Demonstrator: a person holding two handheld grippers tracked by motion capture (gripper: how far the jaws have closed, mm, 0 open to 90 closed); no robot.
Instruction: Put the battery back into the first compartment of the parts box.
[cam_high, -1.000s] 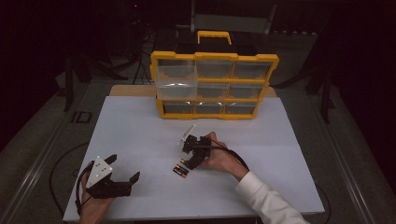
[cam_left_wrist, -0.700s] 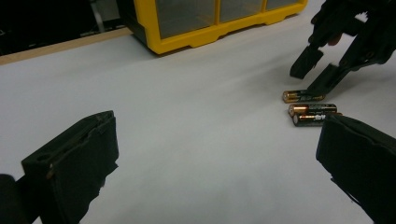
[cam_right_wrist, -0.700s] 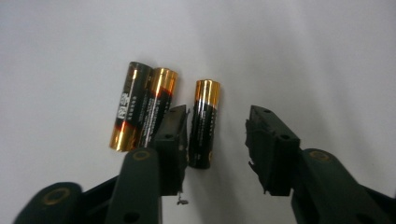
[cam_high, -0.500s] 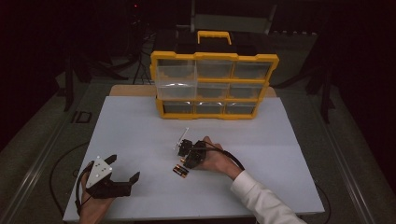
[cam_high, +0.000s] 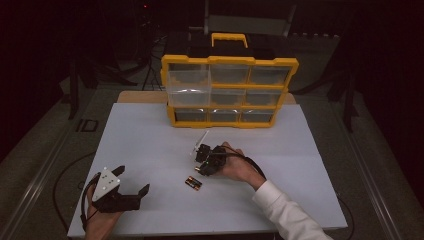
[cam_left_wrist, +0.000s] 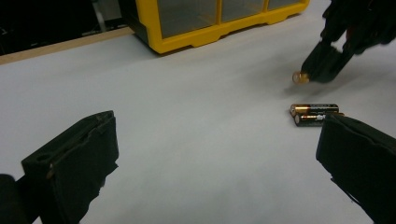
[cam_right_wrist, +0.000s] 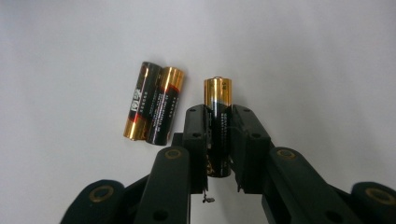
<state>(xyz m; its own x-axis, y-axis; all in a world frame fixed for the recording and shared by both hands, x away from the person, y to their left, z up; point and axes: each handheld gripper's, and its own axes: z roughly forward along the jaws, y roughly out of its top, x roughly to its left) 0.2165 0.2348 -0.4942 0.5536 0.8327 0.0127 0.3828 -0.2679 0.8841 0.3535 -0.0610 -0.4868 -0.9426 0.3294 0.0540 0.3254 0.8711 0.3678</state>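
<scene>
My right gripper (cam_right_wrist: 219, 116) is shut on a black-and-gold AA battery (cam_right_wrist: 218, 100), whose gold end sticks out past the pads. Two more AA batteries (cam_right_wrist: 154, 107) lie side by side on the white table just left of it. In the high view the right gripper (cam_high: 202, 167) sits mid-table, just above and right of that pair (cam_high: 193, 183). My left gripper (cam_high: 133, 180) rests open at the front left. In the left gripper view the left gripper (cam_left_wrist: 217, 126) has its jaws wide apart with nothing between them. Beyond them lie the pair (cam_left_wrist: 315, 113) and the held battery (cam_left_wrist: 299, 77).
A yellow drawer organizer (cam_high: 229, 92) with clear drawers and a handle stands at the back of the white tabletop (cam_high: 300, 150). One upper-left drawer (cam_high: 188, 82) is pulled out a little. Cables trail from both grippers.
My right gripper dipped toward the batteries and now holds one a little apart from the other two. The left gripper has stayed put.
</scene>
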